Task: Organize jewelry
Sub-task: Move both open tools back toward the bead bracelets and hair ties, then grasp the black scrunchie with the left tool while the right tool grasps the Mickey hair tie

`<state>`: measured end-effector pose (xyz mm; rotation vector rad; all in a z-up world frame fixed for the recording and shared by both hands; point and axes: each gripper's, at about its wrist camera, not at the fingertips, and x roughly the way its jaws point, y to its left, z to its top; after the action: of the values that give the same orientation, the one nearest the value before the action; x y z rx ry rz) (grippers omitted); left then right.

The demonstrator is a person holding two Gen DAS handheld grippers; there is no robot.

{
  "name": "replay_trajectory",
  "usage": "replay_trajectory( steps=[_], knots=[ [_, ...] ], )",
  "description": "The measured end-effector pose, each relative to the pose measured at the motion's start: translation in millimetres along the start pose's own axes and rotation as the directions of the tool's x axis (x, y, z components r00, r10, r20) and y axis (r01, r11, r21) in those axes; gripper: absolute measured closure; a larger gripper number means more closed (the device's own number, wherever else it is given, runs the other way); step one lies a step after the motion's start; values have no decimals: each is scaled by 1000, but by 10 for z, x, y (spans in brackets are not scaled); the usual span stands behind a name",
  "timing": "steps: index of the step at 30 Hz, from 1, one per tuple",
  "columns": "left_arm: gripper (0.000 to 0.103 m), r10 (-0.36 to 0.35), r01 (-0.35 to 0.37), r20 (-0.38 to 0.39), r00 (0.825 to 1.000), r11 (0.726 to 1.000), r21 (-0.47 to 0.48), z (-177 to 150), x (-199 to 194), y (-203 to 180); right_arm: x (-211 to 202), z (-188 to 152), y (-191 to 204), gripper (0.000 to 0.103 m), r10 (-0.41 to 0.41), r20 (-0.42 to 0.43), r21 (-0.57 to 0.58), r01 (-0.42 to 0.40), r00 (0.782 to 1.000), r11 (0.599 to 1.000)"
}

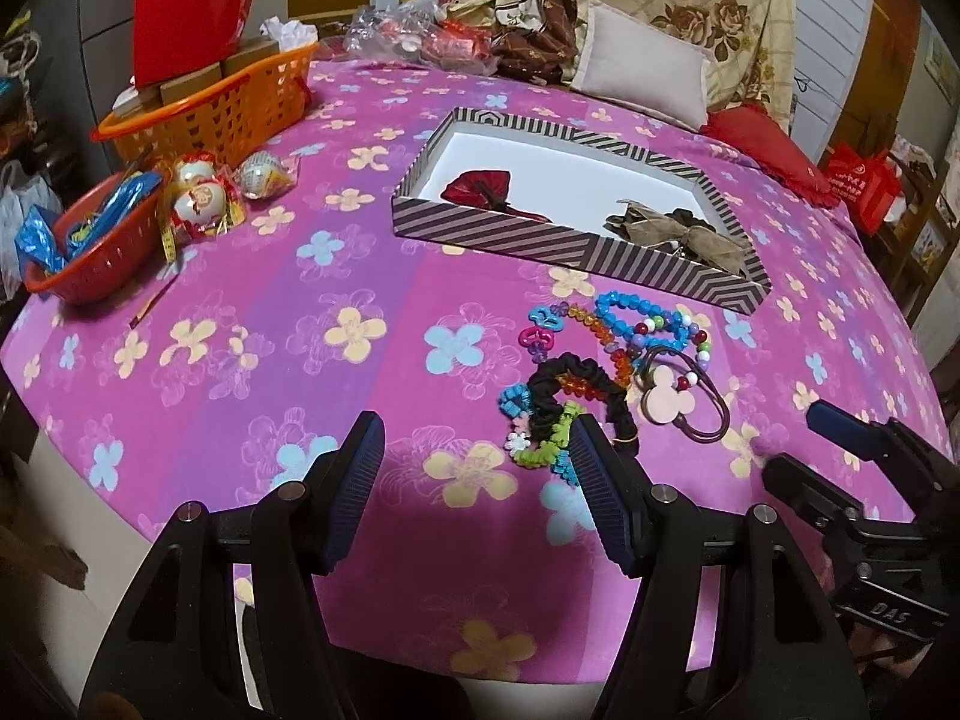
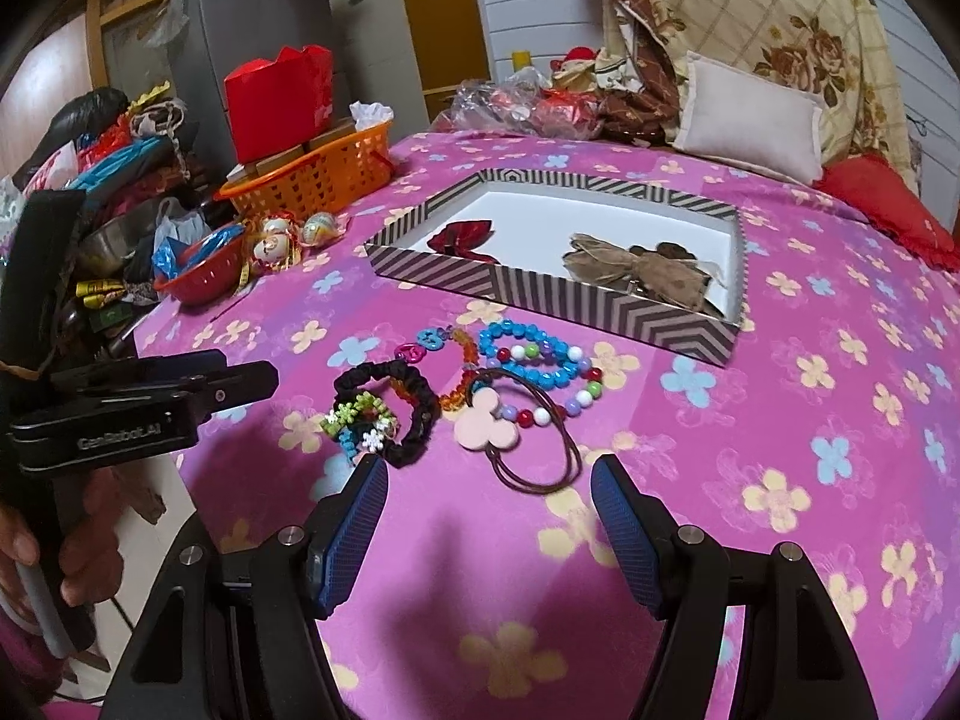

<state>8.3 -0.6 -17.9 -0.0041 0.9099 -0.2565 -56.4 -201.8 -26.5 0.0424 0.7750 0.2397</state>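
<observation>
A pile of jewelry lies on the pink flowered cloth: a black scrunchie (image 1: 591, 381) (image 2: 414, 402), a blue bead bracelet (image 1: 639, 315) (image 2: 531, 354), an orange bead bracelet (image 2: 459, 396), a pink mouse-shaped hair tie (image 1: 667, 399) (image 2: 485, 427). Behind it stands a striped box (image 1: 510, 237) (image 2: 600, 306) holding a red bow (image 1: 480, 187) (image 2: 461, 238) and a brown bow (image 1: 678, 231) (image 2: 636, 267). My left gripper (image 1: 474, 450) is open, just short of the pile. My right gripper (image 2: 489, 483) is open, over the hair tie's cord; it also shows in the left wrist view (image 1: 792, 441).
An orange basket (image 1: 216, 102) (image 2: 318, 174) with boxes and a red bag stands at the back left. A red bowl (image 1: 90, 252) (image 2: 198, 279) and wrapped round toys (image 1: 204, 195) sit near the left edge. Pillows (image 1: 642, 69) lie behind the box.
</observation>
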Motion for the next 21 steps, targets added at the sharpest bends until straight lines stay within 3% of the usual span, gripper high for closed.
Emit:
replay_trajectory(
  steps=[2, 21],
  knots=[
    [39, -2, 2, 0, 1000, 1000, -5, 3, 3, 15, 118, 23, 44, 51, -2, -15, -24, 1, 1000, 1000],
    [39, -15, 15, -37, 999, 1000, -4, 93, 203, 66, 689, 103, 91, 56, -12, -83, -79, 5, 996, 997]
  ],
)
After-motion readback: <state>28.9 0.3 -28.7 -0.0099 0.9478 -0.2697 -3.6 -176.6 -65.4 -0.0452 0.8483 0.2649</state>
